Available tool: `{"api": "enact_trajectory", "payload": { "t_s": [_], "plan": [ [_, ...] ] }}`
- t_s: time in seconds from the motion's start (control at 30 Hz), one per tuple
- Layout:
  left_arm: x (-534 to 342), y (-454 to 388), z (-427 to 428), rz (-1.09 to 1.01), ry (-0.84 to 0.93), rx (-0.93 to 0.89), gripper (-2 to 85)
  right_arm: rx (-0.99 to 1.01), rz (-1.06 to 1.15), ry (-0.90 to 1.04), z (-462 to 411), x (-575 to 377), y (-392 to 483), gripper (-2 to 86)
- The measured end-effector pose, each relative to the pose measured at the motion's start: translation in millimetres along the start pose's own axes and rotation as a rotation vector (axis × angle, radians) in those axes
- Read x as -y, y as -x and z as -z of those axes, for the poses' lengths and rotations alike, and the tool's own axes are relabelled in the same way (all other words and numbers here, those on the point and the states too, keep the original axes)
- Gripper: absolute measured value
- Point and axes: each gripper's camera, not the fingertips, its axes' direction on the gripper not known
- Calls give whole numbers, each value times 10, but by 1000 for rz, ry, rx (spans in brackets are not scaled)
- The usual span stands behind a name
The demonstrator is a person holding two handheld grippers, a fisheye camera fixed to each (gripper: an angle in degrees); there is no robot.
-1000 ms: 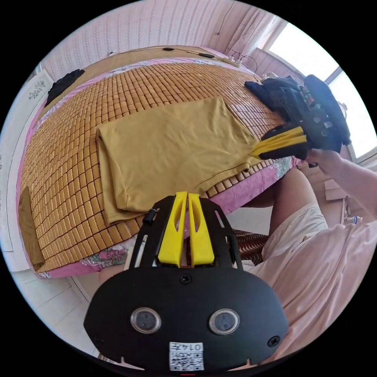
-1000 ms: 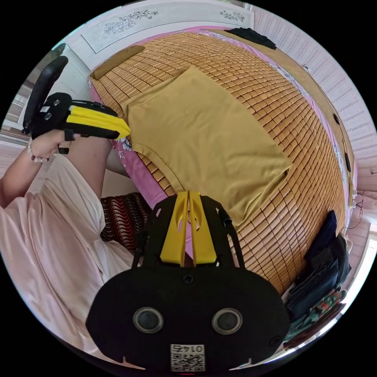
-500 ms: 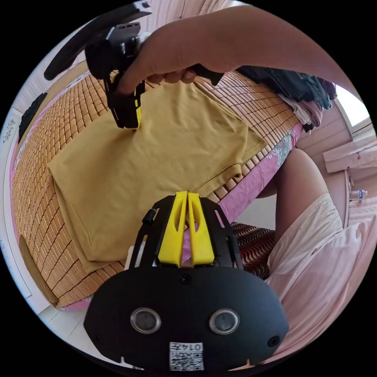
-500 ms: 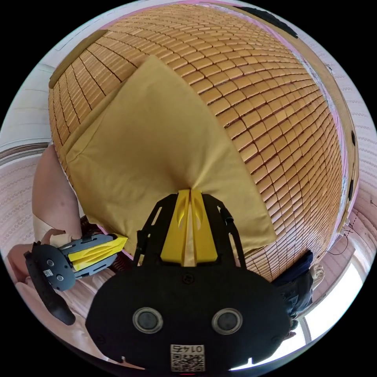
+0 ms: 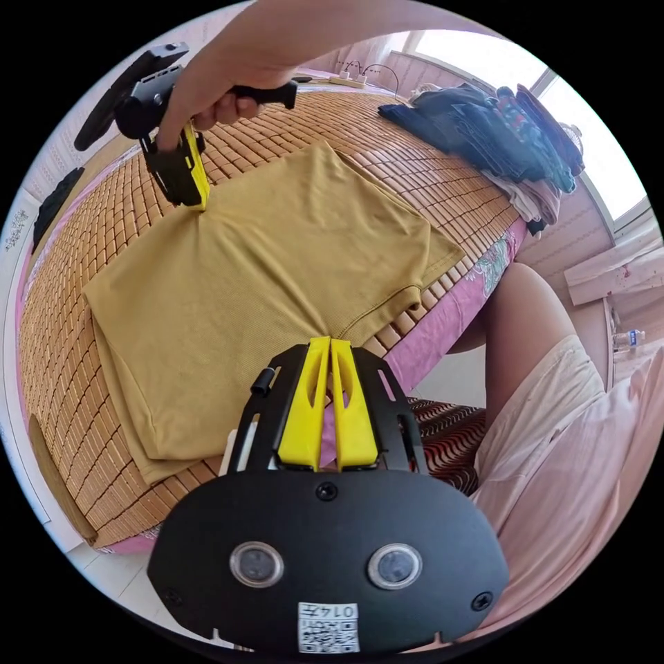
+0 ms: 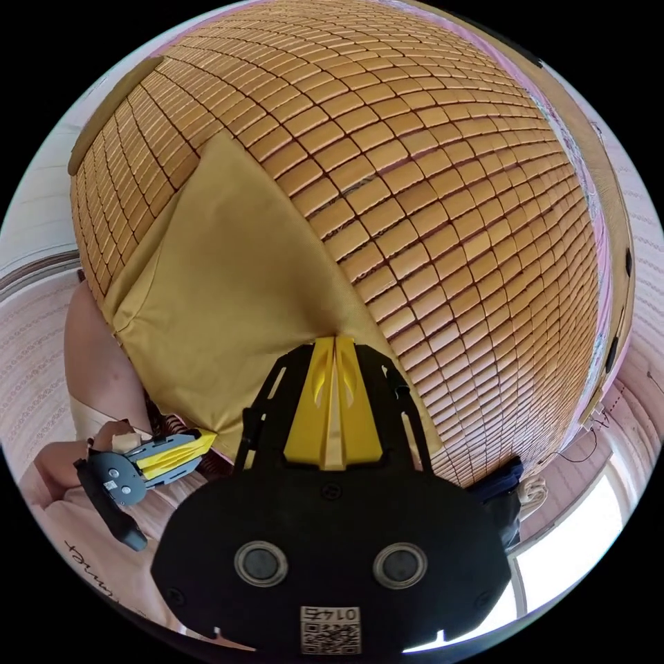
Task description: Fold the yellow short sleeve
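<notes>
Yellow short sleeve on the bamboo mat, pinched at its far edge

We see the yellow short sleeve [image 5: 270, 277] lying flat on the bamboo mat [image 6: 449, 207] near the bed's edge. Our right gripper [image 6: 335, 344] is clamped on the shirt's far edge; our left gripper [image 5: 329, 344] hovers closed and empty just off its near hem. Clothes pile [image 5: 491, 138] far right.

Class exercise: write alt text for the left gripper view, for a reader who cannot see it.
The right tongs, shut, pinch the far edge of a yellow shirt spread on a bamboo mat. The left tongs, shut, hover at its near hem.
</notes>
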Motion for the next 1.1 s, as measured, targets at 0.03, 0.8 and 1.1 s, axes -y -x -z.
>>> {"api": "enact_trajectory", "payload": {
  "t_s": [0.03, 0.8, 1.1],
  "plan": [
    [-4, -1, -20, 4, 1, -5, -10, -10, -20, -9, -31, 4, -29, -5],
    [92, -904, -197, -251, -101, -96, 112, 537, -689, -400, -2288, -4630, -437, 58],
    [405, -1226, -310, -330, -100, -86, 208, 657, -645, -603, -2595, -5394, -499, 11]
  ]
}}
